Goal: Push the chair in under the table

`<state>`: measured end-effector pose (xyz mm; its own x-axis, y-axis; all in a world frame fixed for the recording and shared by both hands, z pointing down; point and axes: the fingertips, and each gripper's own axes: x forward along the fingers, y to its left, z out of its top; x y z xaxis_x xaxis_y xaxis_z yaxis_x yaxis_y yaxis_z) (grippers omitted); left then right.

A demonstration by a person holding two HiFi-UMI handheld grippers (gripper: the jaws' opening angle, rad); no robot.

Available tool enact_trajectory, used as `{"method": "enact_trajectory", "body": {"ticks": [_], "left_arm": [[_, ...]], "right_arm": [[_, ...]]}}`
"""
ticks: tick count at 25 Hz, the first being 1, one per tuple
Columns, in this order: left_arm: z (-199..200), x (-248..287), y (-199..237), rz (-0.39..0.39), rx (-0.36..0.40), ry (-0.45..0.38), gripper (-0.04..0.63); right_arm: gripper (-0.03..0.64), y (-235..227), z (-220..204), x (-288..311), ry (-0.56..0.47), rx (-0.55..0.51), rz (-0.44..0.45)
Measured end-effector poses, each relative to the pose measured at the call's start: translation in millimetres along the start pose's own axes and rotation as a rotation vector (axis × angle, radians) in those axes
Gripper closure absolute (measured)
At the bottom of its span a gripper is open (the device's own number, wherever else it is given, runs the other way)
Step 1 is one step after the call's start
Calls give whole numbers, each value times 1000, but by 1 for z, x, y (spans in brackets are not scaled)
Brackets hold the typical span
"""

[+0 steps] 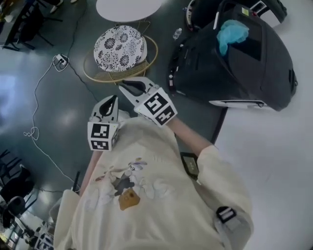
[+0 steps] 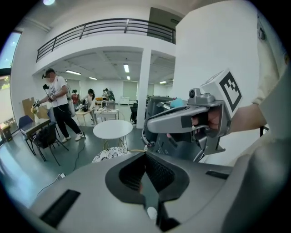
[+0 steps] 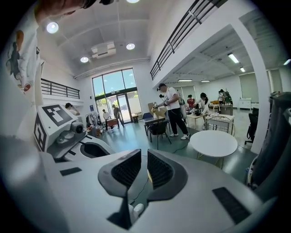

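Observation:
In the head view, the chair [image 1: 120, 49], with a black-and-white patterned cushion on a gold wire frame, stands on the dark floor just short of the round white table [image 1: 128, 9]. Both grippers hang in the air in front of the person's chest, apart from the chair. My left gripper [image 1: 113, 99] is shut with nothing between its pads. My right gripper [image 1: 122, 84] points toward the chair, its jaws a narrow gap apart and empty. The left gripper view shows the table [image 2: 112, 128], the cushion [image 2: 109, 154] below it and the right gripper [image 2: 182, 120]. The right gripper view shows the table [image 3: 213, 142].
A large black bag [image 1: 234, 53] with a blue cloth [image 1: 232, 31] stands right of the chair, a water bottle [image 1: 177, 33] beside it. A white cable [image 1: 39, 97] and power strip [image 1: 60, 60] lie on the floor at left. People [image 2: 57, 104] and more tables stand farther off.

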<state>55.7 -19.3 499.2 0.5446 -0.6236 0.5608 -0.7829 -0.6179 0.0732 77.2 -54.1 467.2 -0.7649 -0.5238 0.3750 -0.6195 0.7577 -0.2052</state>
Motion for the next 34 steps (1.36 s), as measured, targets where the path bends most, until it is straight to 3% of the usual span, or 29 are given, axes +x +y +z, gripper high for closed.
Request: {"method": "enact_trajectory", "body": {"ticks": [3, 15, 28, 34], "left_arm": [[3, 3, -2, -22, -7, -5, 586], [-6, 3, 15, 13, -95, 14, 586], [-2, 11, 9, -41, -136, -5, 586], [-4, 14, 1, -79, -135, 9, 586]], "right_arm": [[571, -1, -6, 2, 28, -6, -5], [606, 27, -12, 14, 73, -56, 46], [607, 28, -25, 8, 93, -28, 44], [608, 17, -31, 0, 95, 2, -3]]}}
